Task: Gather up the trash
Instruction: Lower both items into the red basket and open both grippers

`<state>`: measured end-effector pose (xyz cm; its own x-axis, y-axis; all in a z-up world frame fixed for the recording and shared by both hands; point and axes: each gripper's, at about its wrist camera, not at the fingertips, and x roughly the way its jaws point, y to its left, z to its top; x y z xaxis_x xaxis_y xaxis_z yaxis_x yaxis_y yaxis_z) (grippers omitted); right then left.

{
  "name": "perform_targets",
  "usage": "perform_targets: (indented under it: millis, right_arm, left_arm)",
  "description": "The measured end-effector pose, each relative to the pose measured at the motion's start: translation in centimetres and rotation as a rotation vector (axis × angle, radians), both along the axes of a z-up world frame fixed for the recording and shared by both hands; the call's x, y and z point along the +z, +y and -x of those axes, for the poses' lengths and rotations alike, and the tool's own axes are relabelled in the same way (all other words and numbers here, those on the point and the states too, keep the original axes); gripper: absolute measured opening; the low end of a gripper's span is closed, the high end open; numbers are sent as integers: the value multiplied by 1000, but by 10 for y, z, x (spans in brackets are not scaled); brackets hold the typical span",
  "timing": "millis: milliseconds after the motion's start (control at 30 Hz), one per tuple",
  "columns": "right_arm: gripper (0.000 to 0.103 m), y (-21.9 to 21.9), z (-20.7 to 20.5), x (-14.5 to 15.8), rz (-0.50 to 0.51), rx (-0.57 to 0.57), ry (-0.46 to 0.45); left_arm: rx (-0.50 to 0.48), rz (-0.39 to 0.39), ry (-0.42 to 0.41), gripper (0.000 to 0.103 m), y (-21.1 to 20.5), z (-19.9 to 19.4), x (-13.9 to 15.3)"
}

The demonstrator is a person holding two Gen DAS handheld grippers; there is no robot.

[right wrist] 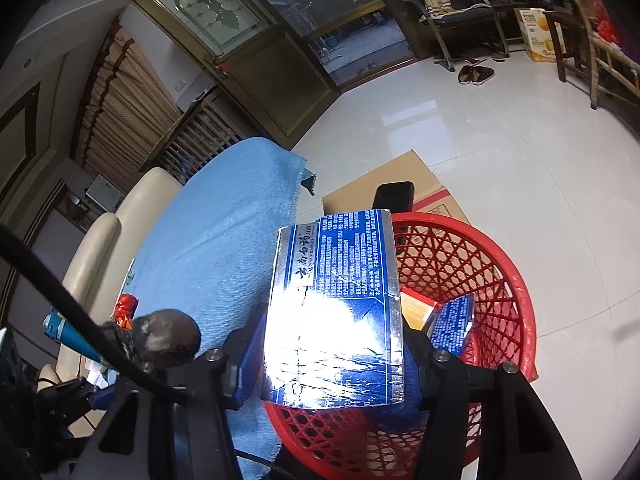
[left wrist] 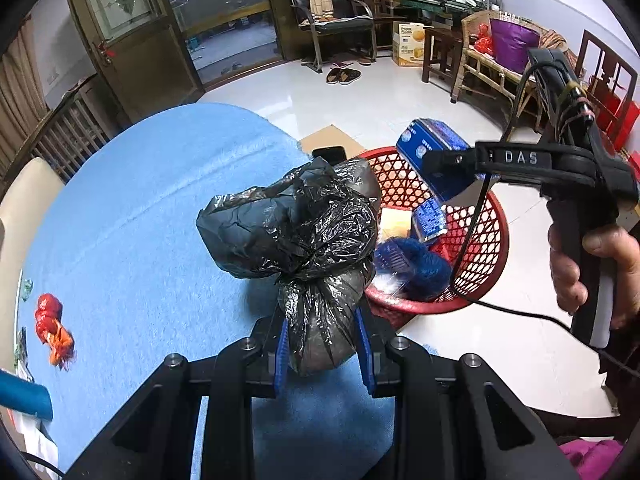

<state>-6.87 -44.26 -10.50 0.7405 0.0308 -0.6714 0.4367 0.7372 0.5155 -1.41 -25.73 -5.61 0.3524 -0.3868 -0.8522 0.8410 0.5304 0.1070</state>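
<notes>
My left gripper (left wrist: 324,344) is shut on a tied black plastic bag (left wrist: 296,236) and holds it over the right edge of the blue-clothed table (left wrist: 132,216). My right gripper (right wrist: 332,356) is shut on a shiny blue and silver carton (right wrist: 336,312) and holds it above the red mesh basket (right wrist: 488,272) on the floor. That gripper and the carton (left wrist: 432,148) also show in the left wrist view, over the basket (left wrist: 480,248). The basket holds a smaller blue box (right wrist: 452,324), an orange packet (right wrist: 416,308) and a blue woolly item (left wrist: 416,264).
A red and orange wrapper (left wrist: 50,326) lies on the table's left side, with a teal tube (left wrist: 24,396) near the front edge. A cardboard box (right wrist: 416,184) with a black phone (right wrist: 394,196) on it stands behind the basket. Chairs and slippers stand farther off.
</notes>
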Motion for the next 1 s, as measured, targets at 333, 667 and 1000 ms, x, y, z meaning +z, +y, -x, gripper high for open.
perform_targets:
  millis: [333, 667, 1000]
  right_arm:
    - [61, -19, 18, -7, -26, -49, -1]
    - [61, -33, 38, -9, -51, -69, -19]
    - [77, -40, 43, -14, -84, -58, -58]
  left_arm:
    - [-54, 0, 54, 30, -31, -5, -3]
    - [-90, 24, 125, 31, -67, -5, -5]
    - [-83, 42, 105, 53, -73, -7, -6]
